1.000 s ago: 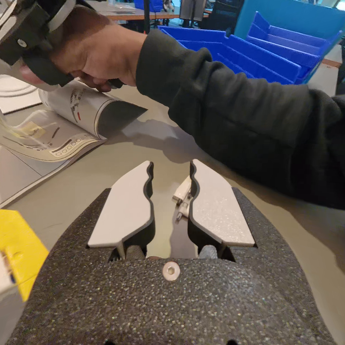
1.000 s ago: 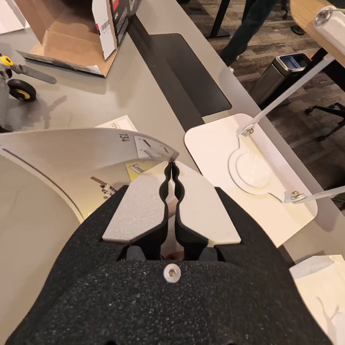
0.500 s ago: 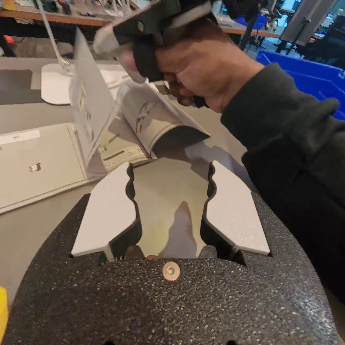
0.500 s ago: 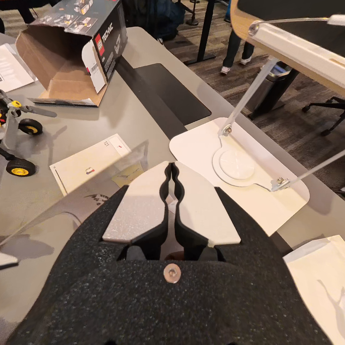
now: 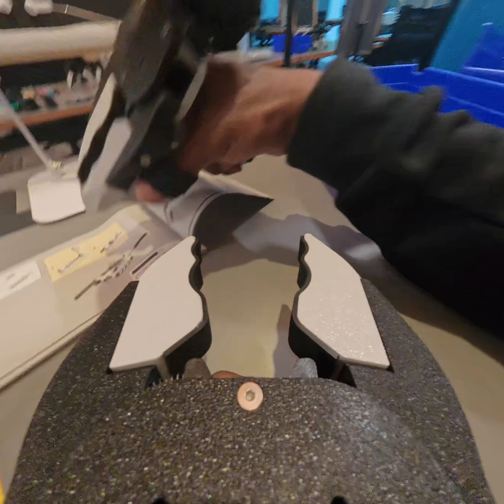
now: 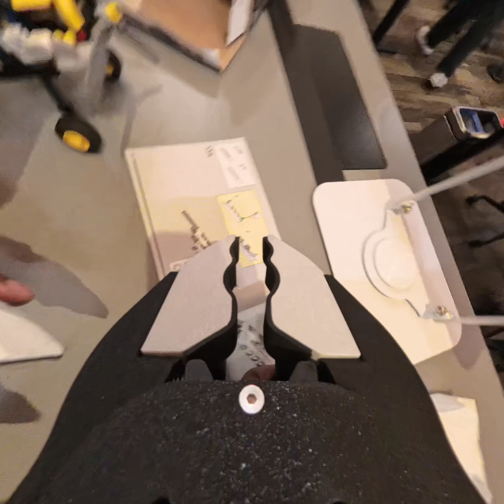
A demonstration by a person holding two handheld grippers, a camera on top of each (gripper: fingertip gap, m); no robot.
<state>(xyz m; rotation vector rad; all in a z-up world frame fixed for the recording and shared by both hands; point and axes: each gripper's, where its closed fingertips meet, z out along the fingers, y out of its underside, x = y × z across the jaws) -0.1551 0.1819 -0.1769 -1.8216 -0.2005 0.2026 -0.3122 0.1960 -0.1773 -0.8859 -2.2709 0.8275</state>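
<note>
- The open instruction booklet (image 6: 196, 196) lies flat on the grey desk (image 6: 81, 245), a white lamp base (image 6: 381, 259) at its 3 o'clock.
- Right claw (image 6: 251, 240) hovers over the page, jaws slightly apart, holding nothing.
- Left claw (image 5: 248, 242) gapes wide and bare over the desk, with the booklet's curled pages (image 5: 218, 212) at its 11 o'clock.
- A toy wheel (image 6: 77, 136) sits at the booklet's 10 o'clock.

Sleeve (image 5: 409, 191), curled page (image 5: 218, 215) block table ahead

Both grippers: black speckled foam-like bodies at frame bottom, pale grey finger plates (image 5: 338, 305) w/ wavy black inner pads, one silver hex screw (image 6: 251, 399) centre; black sleeve (image 5: 395, 169) at right.
</note>
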